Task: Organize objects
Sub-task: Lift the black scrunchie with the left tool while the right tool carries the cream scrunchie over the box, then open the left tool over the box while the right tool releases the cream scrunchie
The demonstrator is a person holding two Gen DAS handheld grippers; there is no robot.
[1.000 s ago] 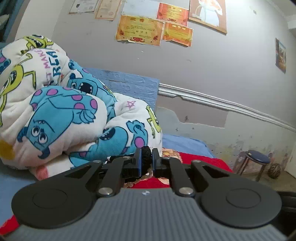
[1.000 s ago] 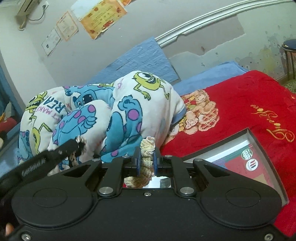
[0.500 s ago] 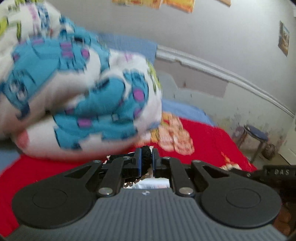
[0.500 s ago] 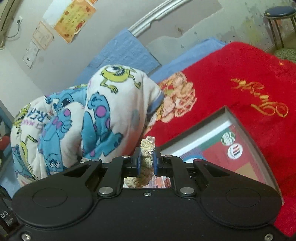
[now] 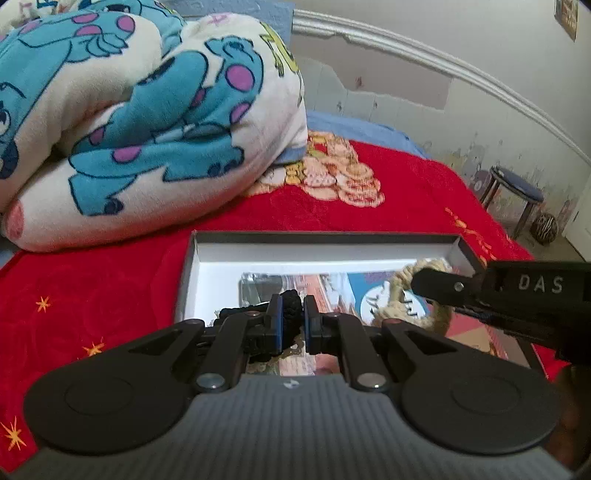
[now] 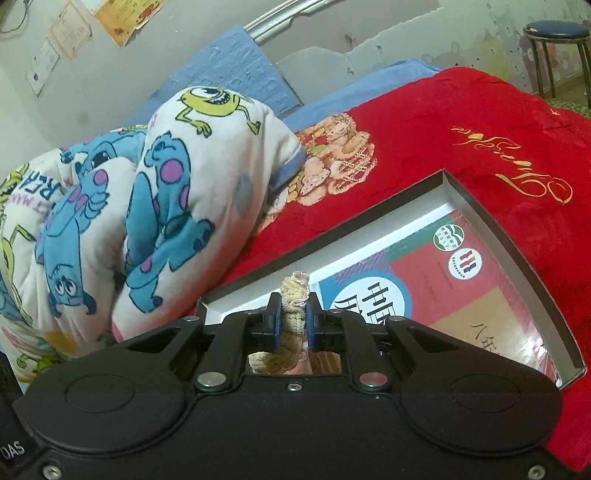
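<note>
Right wrist: fingers (image 6: 275, 321) pinch knitted cream scrunchie (image 6: 291, 314) over shallow box (image 6: 491, 218)

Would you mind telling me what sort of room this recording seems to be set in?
Most likely a bedroom in a home. The work happens on a bed spread with a red blanket, a bundled cartoon-print quilt lies beside it, and paper certificates are stuck on a worn, peeling wall.

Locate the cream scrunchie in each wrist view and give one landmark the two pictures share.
Left wrist view: cream scrunchie right of centre, over the box, partly behind the right gripper.
Right wrist view: scrunchie at lower centre, pinched between the fingers.
Shared landmark: the open grey box on the red blanket.
</note>
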